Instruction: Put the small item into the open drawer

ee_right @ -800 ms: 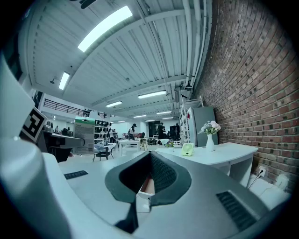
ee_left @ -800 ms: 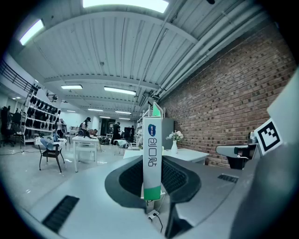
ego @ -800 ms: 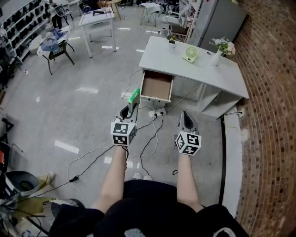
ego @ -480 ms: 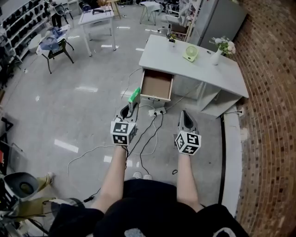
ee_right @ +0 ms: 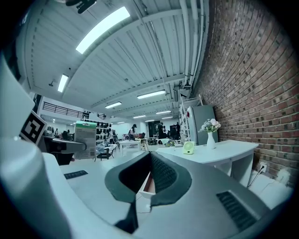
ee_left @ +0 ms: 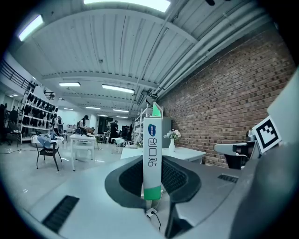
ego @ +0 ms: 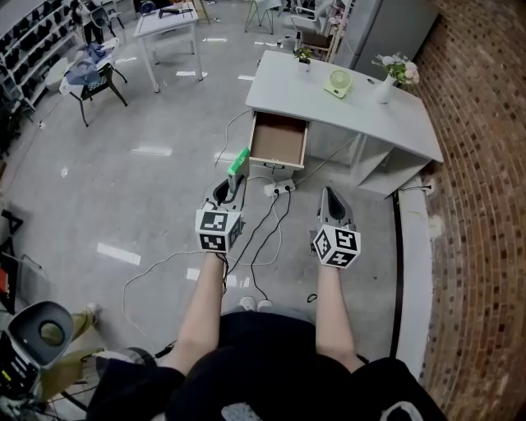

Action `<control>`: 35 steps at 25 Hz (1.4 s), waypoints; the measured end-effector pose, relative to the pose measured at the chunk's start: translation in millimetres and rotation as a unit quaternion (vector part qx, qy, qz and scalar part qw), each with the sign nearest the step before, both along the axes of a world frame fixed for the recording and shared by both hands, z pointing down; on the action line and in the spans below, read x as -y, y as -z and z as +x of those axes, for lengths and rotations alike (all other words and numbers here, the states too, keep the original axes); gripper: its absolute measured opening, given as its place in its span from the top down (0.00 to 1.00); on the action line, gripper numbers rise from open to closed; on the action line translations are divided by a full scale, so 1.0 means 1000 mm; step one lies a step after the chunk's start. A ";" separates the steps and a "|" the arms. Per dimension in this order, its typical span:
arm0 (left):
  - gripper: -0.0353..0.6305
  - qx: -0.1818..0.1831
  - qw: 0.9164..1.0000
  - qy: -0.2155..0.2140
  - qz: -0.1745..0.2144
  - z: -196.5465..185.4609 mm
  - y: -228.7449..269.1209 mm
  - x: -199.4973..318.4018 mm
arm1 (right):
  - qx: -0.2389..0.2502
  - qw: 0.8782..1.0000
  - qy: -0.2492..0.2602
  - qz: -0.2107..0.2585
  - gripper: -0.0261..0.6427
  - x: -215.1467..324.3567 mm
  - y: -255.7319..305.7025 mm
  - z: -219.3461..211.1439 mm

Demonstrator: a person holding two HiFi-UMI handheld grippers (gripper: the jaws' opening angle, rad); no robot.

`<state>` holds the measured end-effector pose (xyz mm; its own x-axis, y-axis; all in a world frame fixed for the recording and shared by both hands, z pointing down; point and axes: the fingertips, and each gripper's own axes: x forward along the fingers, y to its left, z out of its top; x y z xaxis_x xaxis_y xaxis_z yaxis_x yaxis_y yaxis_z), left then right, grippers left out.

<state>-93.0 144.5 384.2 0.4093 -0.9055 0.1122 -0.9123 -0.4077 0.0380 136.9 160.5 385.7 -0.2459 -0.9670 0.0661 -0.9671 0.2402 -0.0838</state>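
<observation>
A slim white box with a green end (ego: 238,164) stands upright between the jaws of my left gripper (ego: 232,182), which is shut on it. In the left gripper view the white box (ee_left: 152,158) rises from the left gripper (ee_left: 153,189), its pads pressed on both sides. My right gripper (ego: 329,197) is held beside it, shut with nothing in it; the right gripper (ee_right: 149,179) shows its jaws together. The open drawer (ego: 278,140), brown inside, sticks out of the grey desk (ego: 353,115) ahead of both grippers, well beyond the box.
On the desk stand a green fan (ego: 338,82), a vase of flowers (ego: 386,82) and a small plant (ego: 303,55). A power strip and cables (ego: 279,191) lie on the floor below the drawer. A brick wall (ego: 485,164) runs along the right. A white table (ego: 168,25) and a chair (ego: 92,70) stand far left.
The desk and drawer have come slightly nearer in the head view. Both grippers keep their pose, and the box stays in the left one.
</observation>
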 end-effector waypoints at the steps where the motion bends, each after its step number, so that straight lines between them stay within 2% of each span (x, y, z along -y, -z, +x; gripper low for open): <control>1: 0.81 0.000 1.000 -0.002 0.001 -0.001 -0.001 0.000 | -0.001 1.000 -0.002 0.000 0.96 -0.001 -0.001 -0.001; 11: 0.81 0.003 1.000 -0.029 -0.004 0.002 -0.015 -0.002 | 0.006 1.000 -0.020 -0.002 0.96 -0.017 -0.010 -0.003; 17: 0.81 0.005 0.999 -0.037 -0.009 0.010 -0.020 0.019 | 0.003 1.000 -0.024 0.002 0.96 0.000 -0.009 0.000; 30: 0.81 0.009 0.999 -0.025 -0.017 0.017 -0.034 0.132 | 0.005 1.000 -0.002 -0.006 0.96 0.124 -0.023 -0.003; 35: 0.81 0.006 0.999 -0.017 -0.028 0.030 -0.048 0.191 | -0.015 1.000 0.014 -0.011 0.96 0.184 -0.032 0.005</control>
